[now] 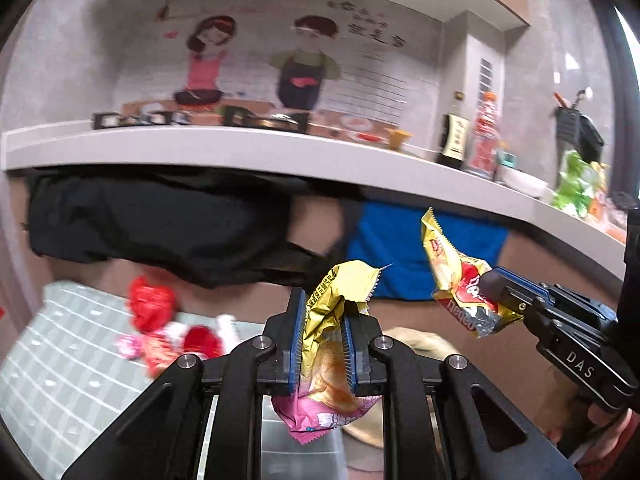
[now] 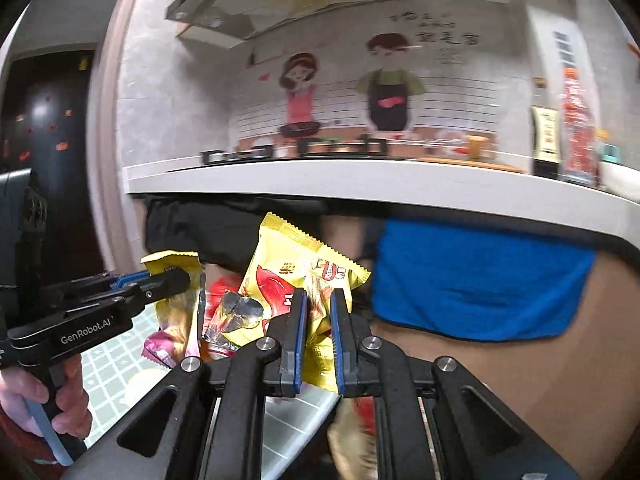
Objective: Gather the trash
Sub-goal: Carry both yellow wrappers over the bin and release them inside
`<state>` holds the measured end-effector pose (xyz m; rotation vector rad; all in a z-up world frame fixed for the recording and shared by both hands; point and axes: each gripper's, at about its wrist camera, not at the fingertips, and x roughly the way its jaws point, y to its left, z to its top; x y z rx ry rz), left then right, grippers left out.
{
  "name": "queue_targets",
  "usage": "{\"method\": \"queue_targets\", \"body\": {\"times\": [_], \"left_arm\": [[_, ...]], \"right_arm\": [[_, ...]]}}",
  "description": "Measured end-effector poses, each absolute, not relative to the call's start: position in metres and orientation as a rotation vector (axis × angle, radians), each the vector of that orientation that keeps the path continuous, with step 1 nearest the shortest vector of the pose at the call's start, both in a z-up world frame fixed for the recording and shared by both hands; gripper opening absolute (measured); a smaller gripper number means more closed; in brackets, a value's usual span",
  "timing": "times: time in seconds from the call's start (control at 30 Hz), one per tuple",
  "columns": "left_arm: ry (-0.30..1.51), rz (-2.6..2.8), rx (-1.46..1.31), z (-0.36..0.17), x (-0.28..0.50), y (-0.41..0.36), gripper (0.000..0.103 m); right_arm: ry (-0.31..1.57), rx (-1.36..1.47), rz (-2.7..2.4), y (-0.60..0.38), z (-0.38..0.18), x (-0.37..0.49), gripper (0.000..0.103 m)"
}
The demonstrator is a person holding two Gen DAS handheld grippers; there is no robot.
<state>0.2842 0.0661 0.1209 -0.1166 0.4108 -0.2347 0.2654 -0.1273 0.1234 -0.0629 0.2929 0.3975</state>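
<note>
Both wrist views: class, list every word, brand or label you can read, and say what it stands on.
"DAS": on the body of the right tool.
"GenRobot.AI": on the body of the left tool.
Print on the yellow snack wrapper and the yellow and pink wrapper: too crumpled to read.
Handwriting on the wall mural: blurred.
Dark bottle label: blurred.

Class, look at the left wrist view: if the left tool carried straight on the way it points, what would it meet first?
Probably the black cloth hanging under the counter edge, though depth is unclear. The left tool is shut on a yellow and pink wrapper.
</note>
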Motion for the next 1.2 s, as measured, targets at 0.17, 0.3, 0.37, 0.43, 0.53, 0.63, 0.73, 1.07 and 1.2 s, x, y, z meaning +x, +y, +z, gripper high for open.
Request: {"method": "queue_targets", "body": {"times": [0.17,0.3,0.37,0.43,0.53,0.63,0.73,1.07,1.2], "left_arm": [[0.442,-0.276,-0.110,0.099,0.304,0.025,0.018],[0.462,-0.294,-0.093,0.084,0.317,-0.001,0.018],[0.484,-0.307,-0.090,0.077,0.324,-0.010,0.018],[0.506,-0.314,-0.084,0.069,0.332,-0.020,0.018],[0.528,-0.322,-0.081,0.059,0.341,-0.026,0.018],[0.555,-0.330,-0.077,0.047,0.354,-0.034,0.018],[0.579,-0.337,-0.075,0.038,0.366,-0.042,0.018],[0.699,-0.394,-0.109,0.000,0.403,-0.057,0.018],[0.738,-0.402,-0.115,-0.014,0.414,-0.062,0.018]], "right_arm": [[0.305,-0.046,0.309,-0.171,0.113,0.267,0.010],[0.328,-0.024,0.252,-0.199,0.101,0.275,0.010],[0.344,-0.007,0.235,-0.210,0.093,0.283,0.010],[0.366,0.009,0.222,-0.220,0.085,0.291,0.010],[0.388,0.024,0.210,-0.231,0.074,0.301,0.010],[0.413,0.037,0.202,-0.239,0.063,0.313,0.010],[0.437,0.053,0.201,-0.245,0.054,0.322,0.010],[0.529,0.094,0.203,-0.256,0.017,0.347,0.011],[0.565,0.110,0.205,-0.258,0.003,0.357,0.011]]}}
